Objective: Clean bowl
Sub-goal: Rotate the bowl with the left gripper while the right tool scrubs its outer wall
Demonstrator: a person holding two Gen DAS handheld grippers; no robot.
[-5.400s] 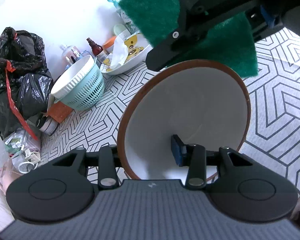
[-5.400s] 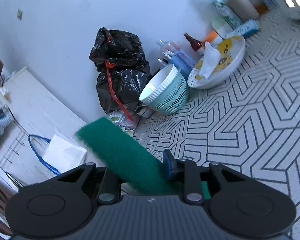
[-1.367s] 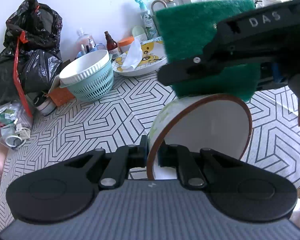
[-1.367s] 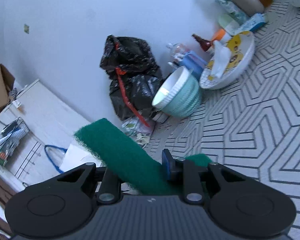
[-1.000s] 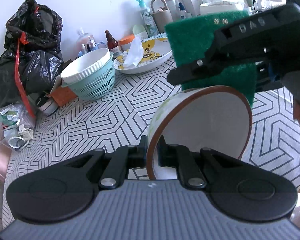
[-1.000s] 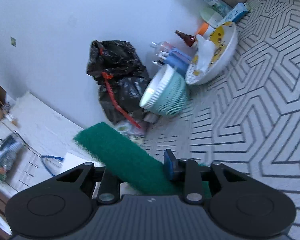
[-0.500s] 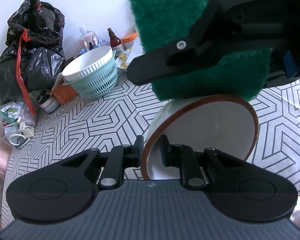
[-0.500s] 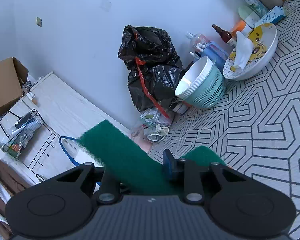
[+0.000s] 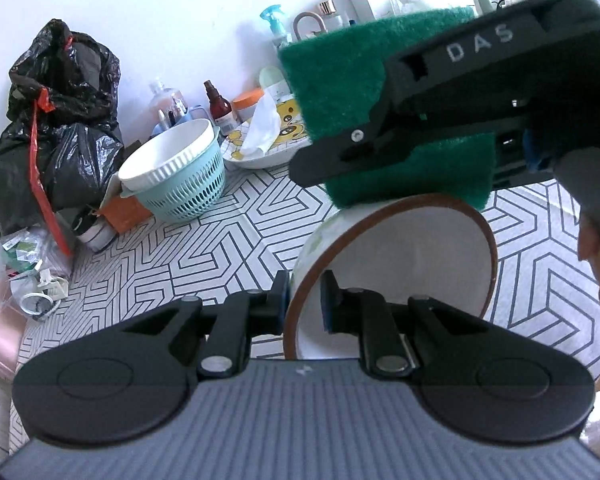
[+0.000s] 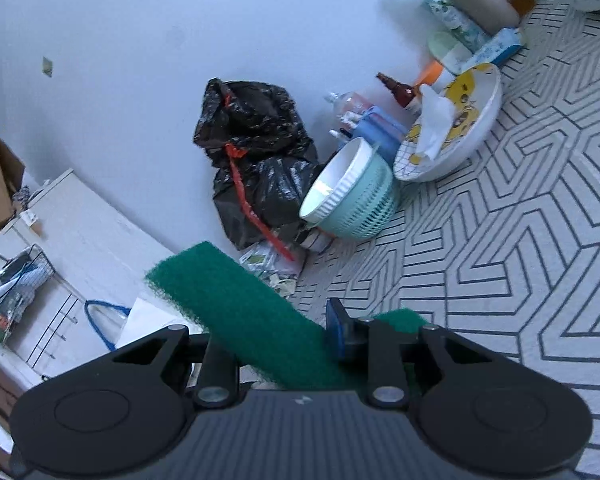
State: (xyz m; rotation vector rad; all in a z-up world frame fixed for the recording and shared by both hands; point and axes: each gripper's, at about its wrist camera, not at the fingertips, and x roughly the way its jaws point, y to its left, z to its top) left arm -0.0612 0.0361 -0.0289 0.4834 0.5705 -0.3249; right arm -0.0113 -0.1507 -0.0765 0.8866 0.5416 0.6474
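Note:
A bowl (image 9: pixel 400 264) with a brown rim and white inside stands tilted on its edge in the left wrist view, its opening facing me. My left gripper (image 9: pixel 305 297) is shut on the bowl's lower left rim, one pad outside and one inside. A green scouring pad (image 9: pixel 340 80) sits on the bowl's upper rim, and the right gripper's black body reaches in from the upper right. In the right wrist view my right gripper (image 10: pixel 276 332) is shut on the same scouring pad (image 10: pixel 236 300), which sticks out to the upper left. The bowl is out of that view.
On the patterned tablecloth (image 9: pixel 204 248) a teal colander (image 9: pixel 176 176) holds a white bowl. A cartoon plate (image 9: pixel 264 140) with a tissue, several bottles and black rubbish bags (image 9: pixel 52 120) line the wall. A person's hand (image 9: pixel 596 256) shows at the right edge.
The right gripper and its scouring pad have swung back to the right along the bowl's upper rim. The bowl has stayed in the left gripper's hold, almost unmoved.

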